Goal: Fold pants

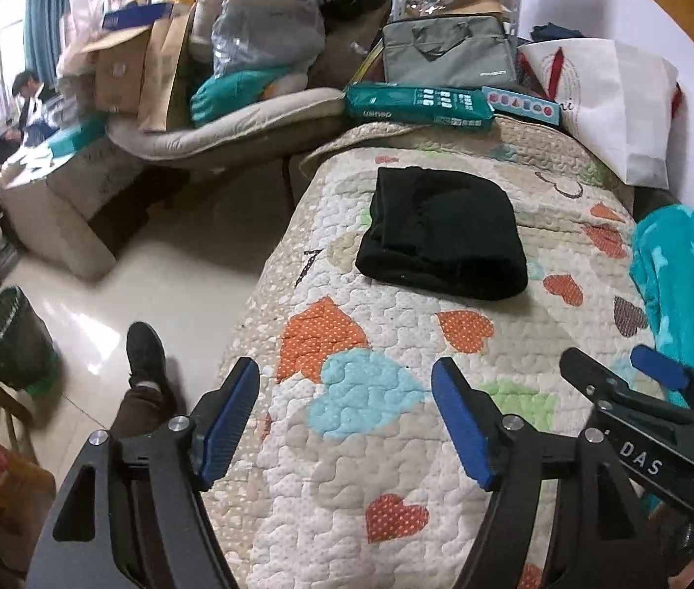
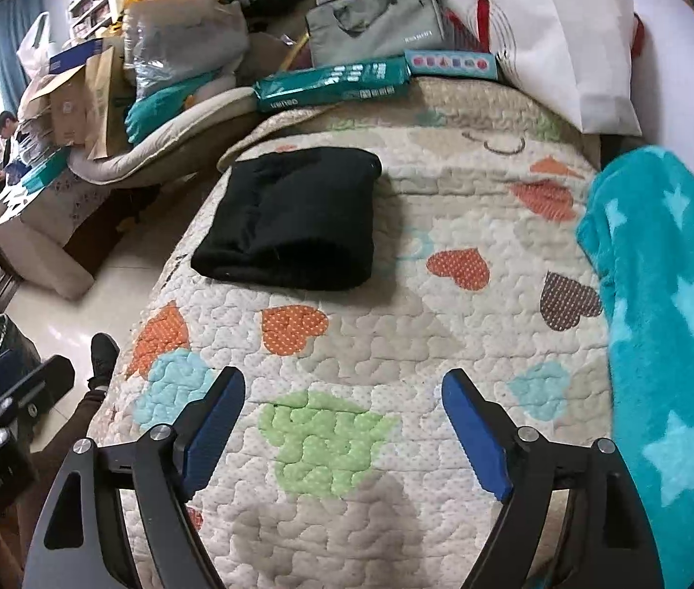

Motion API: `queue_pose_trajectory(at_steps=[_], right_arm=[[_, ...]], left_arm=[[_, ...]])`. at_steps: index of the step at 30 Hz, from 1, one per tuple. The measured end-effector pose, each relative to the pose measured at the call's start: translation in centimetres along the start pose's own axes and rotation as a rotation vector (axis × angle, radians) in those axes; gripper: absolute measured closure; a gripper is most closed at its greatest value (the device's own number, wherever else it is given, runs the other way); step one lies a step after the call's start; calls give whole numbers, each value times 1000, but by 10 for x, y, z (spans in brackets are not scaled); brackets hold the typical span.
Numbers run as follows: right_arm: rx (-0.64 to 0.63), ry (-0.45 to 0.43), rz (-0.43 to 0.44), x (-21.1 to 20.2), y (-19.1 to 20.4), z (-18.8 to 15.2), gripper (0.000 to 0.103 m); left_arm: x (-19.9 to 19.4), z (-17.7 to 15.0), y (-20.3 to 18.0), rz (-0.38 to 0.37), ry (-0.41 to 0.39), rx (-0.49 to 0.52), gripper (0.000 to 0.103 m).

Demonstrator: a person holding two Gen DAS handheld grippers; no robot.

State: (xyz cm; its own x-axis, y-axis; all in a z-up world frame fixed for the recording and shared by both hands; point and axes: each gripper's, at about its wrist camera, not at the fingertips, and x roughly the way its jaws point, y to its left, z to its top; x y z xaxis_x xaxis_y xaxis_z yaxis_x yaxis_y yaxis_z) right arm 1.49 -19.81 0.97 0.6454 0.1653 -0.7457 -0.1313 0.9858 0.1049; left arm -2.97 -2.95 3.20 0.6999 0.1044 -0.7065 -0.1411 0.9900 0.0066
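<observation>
The black pants lie folded into a compact rectangle on the heart-patterned quilt; they also show in the right wrist view. My left gripper is open and empty, held over the quilt's near end, well short of the pants. My right gripper is open and empty, also back from the pants. The right gripper shows at the right edge of the left wrist view. The left gripper shows at the left edge of the right wrist view.
A teal star blanket lies along the quilt's right side. A green package, a grey bag and a white bag crowd the far end. A foot and a bin are on the floor at left.
</observation>
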Motion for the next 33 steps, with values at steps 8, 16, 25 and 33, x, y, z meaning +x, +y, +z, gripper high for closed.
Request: queue_pose_trajectory(at_steps=[8, 16, 25, 33], right_arm=[[-9, 21, 4, 3, 4, -8, 14], [-7, 44, 5, 11, 7, -11, 13], [-3, 61, 5, 16, 8, -14, 13], [-23, 51, 9, 14, 13, -16, 12]], left_arm=[[-2, -6, -7, -13, 20, 10, 30], [8, -11, -6, -19, 57, -4, 30], [13, -14, -4, -21, 76, -7, 30], [6, -13, -7, -10, 23, 16, 30]])
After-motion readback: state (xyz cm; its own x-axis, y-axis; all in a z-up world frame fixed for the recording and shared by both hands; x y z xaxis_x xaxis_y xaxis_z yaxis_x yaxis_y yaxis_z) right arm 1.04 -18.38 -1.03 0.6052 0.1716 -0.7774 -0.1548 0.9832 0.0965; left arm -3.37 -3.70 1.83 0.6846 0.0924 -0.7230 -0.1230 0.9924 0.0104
